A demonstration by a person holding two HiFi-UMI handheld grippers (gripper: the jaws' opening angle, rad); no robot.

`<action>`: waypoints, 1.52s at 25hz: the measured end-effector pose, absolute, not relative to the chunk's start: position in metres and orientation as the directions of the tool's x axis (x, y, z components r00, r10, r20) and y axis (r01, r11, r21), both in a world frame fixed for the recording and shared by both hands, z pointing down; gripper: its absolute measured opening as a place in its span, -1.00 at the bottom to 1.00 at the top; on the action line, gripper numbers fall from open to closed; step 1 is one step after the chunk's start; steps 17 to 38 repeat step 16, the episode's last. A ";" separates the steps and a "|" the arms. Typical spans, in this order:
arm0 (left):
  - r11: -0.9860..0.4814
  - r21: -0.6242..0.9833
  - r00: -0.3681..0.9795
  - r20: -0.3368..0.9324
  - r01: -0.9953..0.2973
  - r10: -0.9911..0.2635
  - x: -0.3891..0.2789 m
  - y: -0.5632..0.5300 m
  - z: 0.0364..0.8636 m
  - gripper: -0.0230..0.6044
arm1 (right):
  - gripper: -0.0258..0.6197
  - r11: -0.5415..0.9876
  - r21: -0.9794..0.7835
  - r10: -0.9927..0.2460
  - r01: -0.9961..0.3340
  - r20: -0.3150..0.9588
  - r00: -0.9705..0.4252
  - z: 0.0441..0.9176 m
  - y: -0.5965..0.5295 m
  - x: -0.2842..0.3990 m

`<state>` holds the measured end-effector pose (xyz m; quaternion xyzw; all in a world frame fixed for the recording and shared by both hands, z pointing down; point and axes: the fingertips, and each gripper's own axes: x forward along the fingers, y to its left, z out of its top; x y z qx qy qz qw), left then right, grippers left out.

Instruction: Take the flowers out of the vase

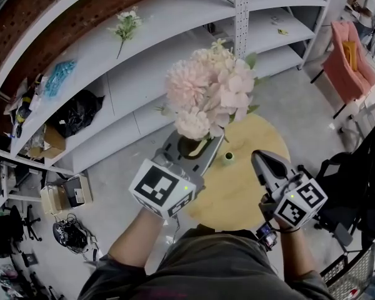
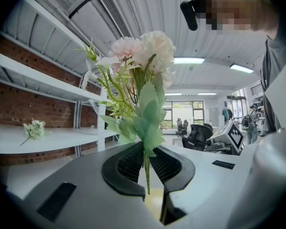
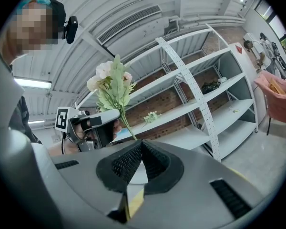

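While the left gripper (image 1: 190, 147) clamps it, bouquet (image 1: 207, 91): fake, with pale pink and cream ruffled heads, domed and tightly packed. It sits mid-frame in the head view, above the table.
Leaves (image 2: 150, 118): light green, serrated, cloth-like, bunched just above the jaws.
Stem (image 2: 146, 175): thin and green. It passes between the left pads, and its cut end hangs free below them over the yellow top.
Left gripper: grey shell with black ribbed pads, jaws pressed on the stem, bouquet upright.
Right gripper (image 3: 142, 147): same build, pads meeting at the tips with nothing between them.
Vase (image 1: 228, 157): small, green, round as seen from above. It stands on the table just right of the left gripper. The bouquet is out of it.
Table (image 1: 262, 136): round, pale yellow wood look, matte.
Floor (image 1: 112, 167): grey and smooth.
Shelves (image 1: 169, 8): white metal with a perforated upright (image 1: 240, 11), brick wall (image 2: 19, 106) behind.
Sprig (image 1: 126, 25): small white flowers on a thin stem, lying on a shelf at upper left.
Other: black bag (image 1: 78, 111) on a lower shelf at left, pink chair (image 1: 349, 61) at upper right.
Left arm: bare forearm entering from bottom centre, gripper level, pointing up-frame.
Right arm: at lower right, gripper (image 1: 262, 161) level over the table's right edge, apart from the bouquet.
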<state>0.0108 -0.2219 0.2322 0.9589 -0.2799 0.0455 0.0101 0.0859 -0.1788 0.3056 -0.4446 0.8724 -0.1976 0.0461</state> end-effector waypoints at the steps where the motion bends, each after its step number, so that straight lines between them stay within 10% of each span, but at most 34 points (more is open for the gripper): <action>1: -0.842 -0.007 0.838 0.092 -0.539 -0.537 0.011 -0.222 0.232 -0.78 | -0.87 0.528 -0.386 -0.793 -0.757 0.095 -0.602 0.306 -0.179 0.086; 38: -0.833 -0.011 0.829 0.090 -0.553 -0.551 0.010 -0.220 0.231 -0.78 | -0.87 0.545 -0.391 -0.777 -0.742 0.097 -0.622 0.310 -0.183 0.083</action>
